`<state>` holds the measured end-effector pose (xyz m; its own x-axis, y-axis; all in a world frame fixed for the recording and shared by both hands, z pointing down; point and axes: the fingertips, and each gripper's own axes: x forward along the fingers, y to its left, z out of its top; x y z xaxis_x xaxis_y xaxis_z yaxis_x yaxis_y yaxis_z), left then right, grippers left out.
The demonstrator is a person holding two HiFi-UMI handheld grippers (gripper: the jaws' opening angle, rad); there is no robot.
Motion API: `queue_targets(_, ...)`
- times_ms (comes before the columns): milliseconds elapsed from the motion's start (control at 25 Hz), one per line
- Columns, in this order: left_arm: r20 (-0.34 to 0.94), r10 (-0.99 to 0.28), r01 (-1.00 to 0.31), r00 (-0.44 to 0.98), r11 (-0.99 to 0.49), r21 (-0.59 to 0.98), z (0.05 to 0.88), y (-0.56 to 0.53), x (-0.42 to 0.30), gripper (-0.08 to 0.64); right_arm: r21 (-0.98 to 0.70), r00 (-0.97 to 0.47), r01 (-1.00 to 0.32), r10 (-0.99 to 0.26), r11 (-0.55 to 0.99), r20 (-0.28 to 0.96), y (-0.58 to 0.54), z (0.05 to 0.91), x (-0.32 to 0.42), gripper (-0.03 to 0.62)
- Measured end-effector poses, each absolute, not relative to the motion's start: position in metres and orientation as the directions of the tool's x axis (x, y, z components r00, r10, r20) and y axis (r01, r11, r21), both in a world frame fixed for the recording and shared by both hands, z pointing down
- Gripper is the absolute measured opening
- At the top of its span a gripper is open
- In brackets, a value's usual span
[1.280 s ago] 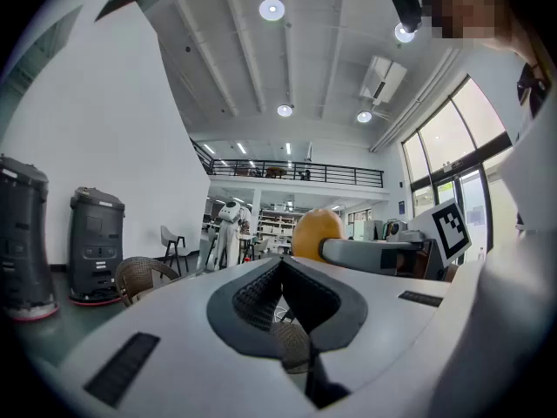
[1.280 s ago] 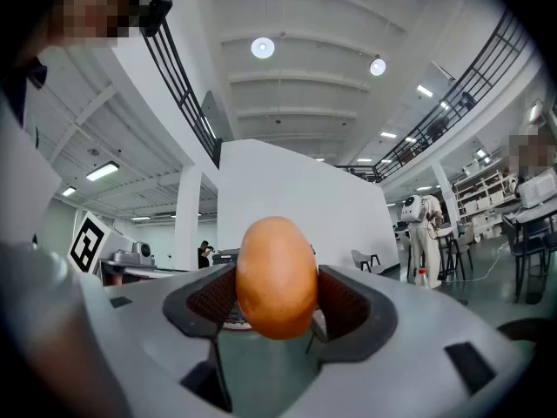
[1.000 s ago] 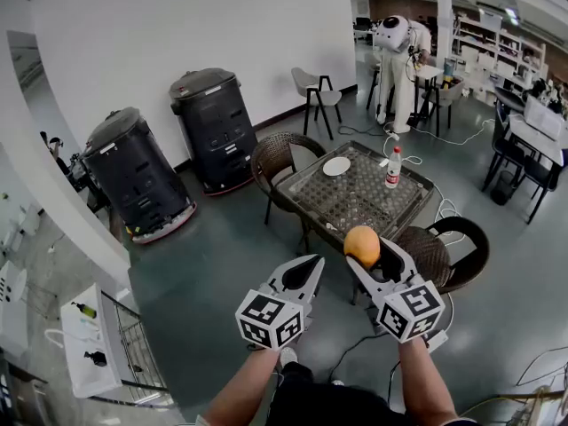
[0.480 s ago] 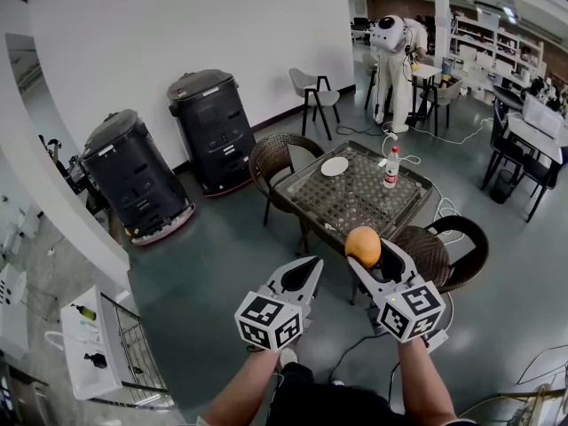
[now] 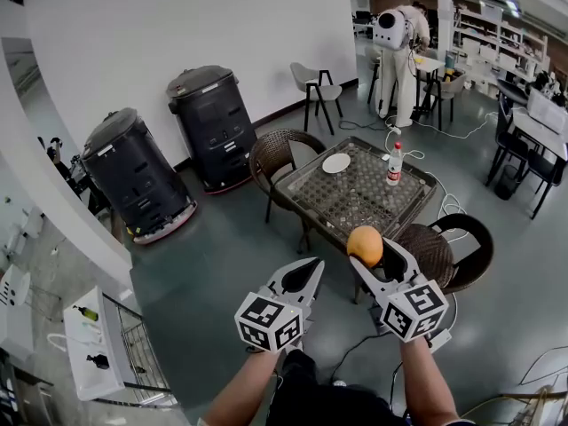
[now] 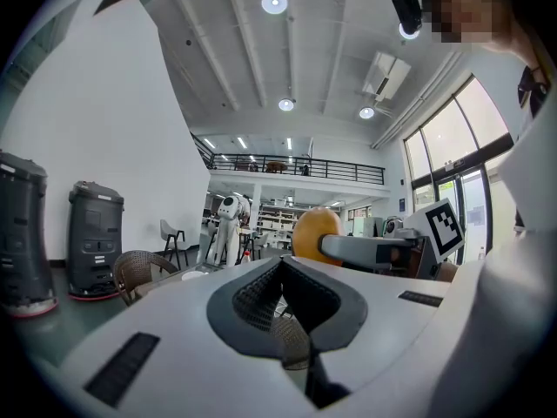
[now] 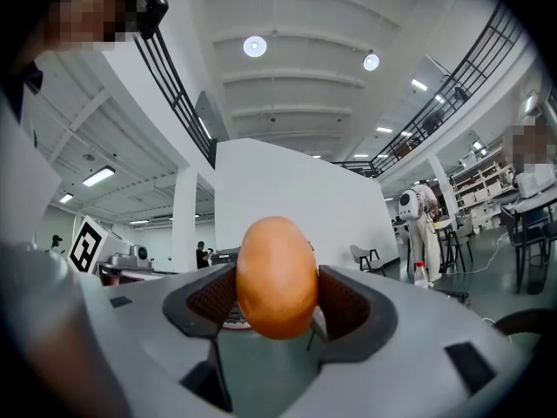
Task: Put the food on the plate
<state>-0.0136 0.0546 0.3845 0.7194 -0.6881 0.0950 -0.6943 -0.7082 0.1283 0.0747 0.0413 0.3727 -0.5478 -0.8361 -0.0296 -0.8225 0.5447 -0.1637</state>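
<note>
A grey floor (image 5: 222, 264) spreads under everything, with two tall dark machines (image 5: 213, 127) standing against the white wall. Beyond the grippers stands a glass-topped table (image 5: 355, 198), with a wicker chair (image 5: 275, 153) at its far-left side and another (image 5: 444, 247) at its near-right corner. In the background a person in white (image 5: 397, 51) bends over another table.

The left gripper (image 5: 311, 266) is held in the air, its jaws pressed together with nothing between them. The right gripper (image 5: 371, 248) is beside it, jaws pinching the food (image 5: 364, 246) – a round, orange-coloured piece – on both sides, in the air short of the table's near edge.

On the table's far side lies a white plate (image 5: 336, 163), bare – well apart from the food. A clear bottle (image 5: 394, 165) with a red cap stands upright to the plate's right.
</note>
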Motion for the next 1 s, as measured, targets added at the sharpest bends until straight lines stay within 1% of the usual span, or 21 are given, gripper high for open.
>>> queue_targets(560, 0.103, -0.645, -0.653, 0.757, -0.742, 0.153, 0.398, -0.059, -0.025, 0.009, -0.175, -0.499, -0.854, -0.867, 0.490, 0.008, -0.062, 0.385, 0.073, 0.298)
queue_targets(1000, 0.121, -0.582, -0.594, 0.804, -0.785, 0.173, 0.397, -0.166, -0.056, 0.009, -0.186, -0.442, -0.884, -0.896, 0.428, 0.041, -0.164, 0.383, 0.041, 0.298)
